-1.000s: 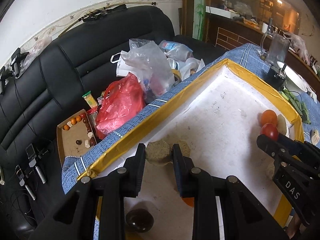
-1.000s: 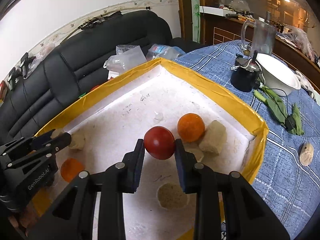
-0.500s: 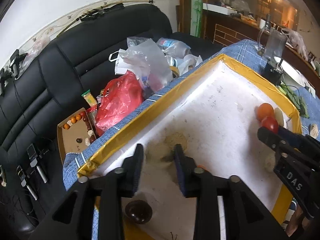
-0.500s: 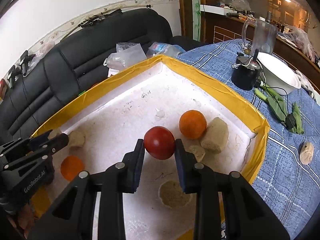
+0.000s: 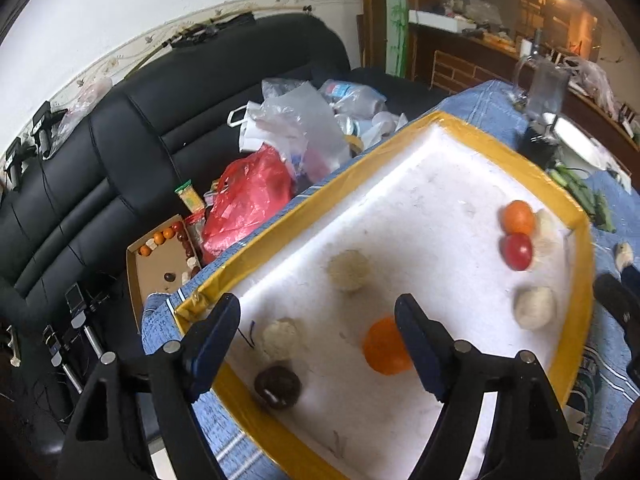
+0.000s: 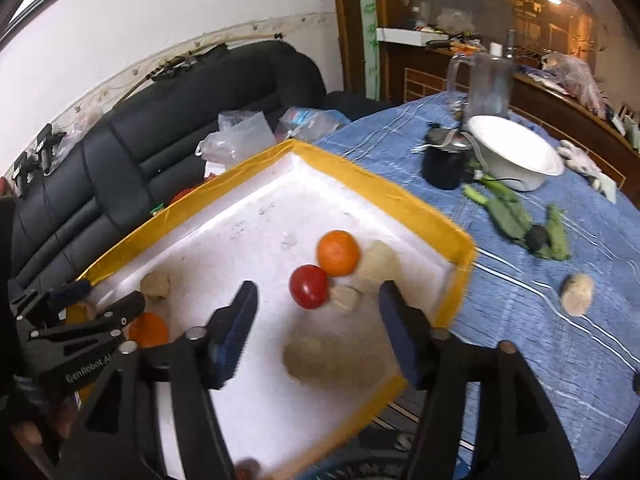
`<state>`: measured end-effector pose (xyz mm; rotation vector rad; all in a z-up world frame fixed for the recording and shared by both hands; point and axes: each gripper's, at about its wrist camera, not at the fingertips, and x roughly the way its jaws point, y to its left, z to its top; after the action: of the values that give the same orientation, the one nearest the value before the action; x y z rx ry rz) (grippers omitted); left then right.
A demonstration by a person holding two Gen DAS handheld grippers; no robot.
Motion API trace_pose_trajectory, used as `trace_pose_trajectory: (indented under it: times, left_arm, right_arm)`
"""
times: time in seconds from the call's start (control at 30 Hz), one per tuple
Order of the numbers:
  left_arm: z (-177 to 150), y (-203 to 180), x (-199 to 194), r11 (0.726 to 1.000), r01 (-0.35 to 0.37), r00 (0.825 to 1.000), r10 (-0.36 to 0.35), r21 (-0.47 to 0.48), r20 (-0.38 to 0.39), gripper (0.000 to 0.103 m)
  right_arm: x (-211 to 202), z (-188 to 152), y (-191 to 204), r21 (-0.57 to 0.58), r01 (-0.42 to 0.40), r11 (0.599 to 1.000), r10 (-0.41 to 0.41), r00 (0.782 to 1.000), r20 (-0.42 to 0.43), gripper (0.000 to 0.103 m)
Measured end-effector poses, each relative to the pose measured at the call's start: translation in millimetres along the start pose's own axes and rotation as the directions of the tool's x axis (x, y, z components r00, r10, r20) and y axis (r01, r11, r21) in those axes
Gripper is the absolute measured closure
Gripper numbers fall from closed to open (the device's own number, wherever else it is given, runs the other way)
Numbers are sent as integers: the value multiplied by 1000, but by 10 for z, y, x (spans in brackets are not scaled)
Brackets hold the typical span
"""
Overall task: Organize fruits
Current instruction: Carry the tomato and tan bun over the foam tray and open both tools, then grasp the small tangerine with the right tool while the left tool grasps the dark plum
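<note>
A white foam tray with a yellow rim (image 5: 472,128) (image 6: 360,178) lies on the blue tablecloth. In it a red tomato (image 6: 309,286) (image 5: 517,251) touches an orange (image 6: 338,253) (image 5: 518,217) near the right rim, beside tan lumps (image 6: 378,262). A second orange (image 5: 386,346) (image 6: 149,329) lies near my left gripper. A dark round fruit (image 5: 278,386) sits at the tray's near edge. More tan lumps (image 5: 349,270) lie about. My left gripper (image 5: 318,320) is open and empty above the tray. My right gripper (image 6: 316,308) is open and empty, just short of the tomato.
A white bowl (image 6: 516,152), a black cup (image 6: 444,160), green vegetables (image 6: 516,212) and a tan lump (image 6: 576,294) lie on the tablecloth at the right. A black sofa (image 5: 120,140) with plastic bags (image 5: 248,196) and a cardboard box (image 5: 160,260) stands behind.
Both grippers have opened. The left let go of a tan lump, the right let go of the tomato, which now rests by the orange. Both pulled back and up.
</note>
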<state>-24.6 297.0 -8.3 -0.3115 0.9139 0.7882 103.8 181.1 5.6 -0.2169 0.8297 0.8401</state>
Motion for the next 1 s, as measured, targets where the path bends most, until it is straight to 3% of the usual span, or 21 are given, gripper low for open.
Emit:
trace_pose_trajectory:
  times: [0.13,0.23,0.4,0.53,0.63,0.77,0.83,0.93,1.0]
  left_arm:
    - [-43,-160,-243,998,60,995,-59,-6,84,23]
    - [-106,-490,-461,989,132,978,-140,62,154,21]
    - [-259,-1241,-600,943,238,954,-272,233,129,20]
    - [-432,-1855,-632,889,308,932,-354,339,81,20]
    - [-544,-2285,-631,845,357,914,-405,399,40,20]
    - [-616,-2710,-645,795,402,892,-452,455,1,20]
    - [-632,-2908,-645,767,424,880,-475,481,-18,20]
    - [-652,-3112,-662,739,444,866,-499,507,-32,20]
    - [-652,-3225,-642,718,468,854,-518,515,-53,20]
  right_arm:
    - [-236,-175,-302,48,20,999,-21,1000,14,22]
    - [-438,-368,-616,106,56,993,-58,998,16,19]
    - [-941,-860,-1407,241,185,953,-196,980,22,17]
    - [-1287,-1262,-2184,379,321,868,-339,941,-21,14]
    - [-1498,-1555,-2802,473,405,783,-424,903,-72,14]
    - [-1598,-1695,-3345,565,411,715,-437,894,-97,14]
    - [-1558,-1668,-3459,567,401,719,-424,900,-99,17]
    - [-1381,-1552,-3512,501,410,762,-402,906,-130,29]
    - [-1262,-1512,-3481,444,432,785,-410,899,-150,34]
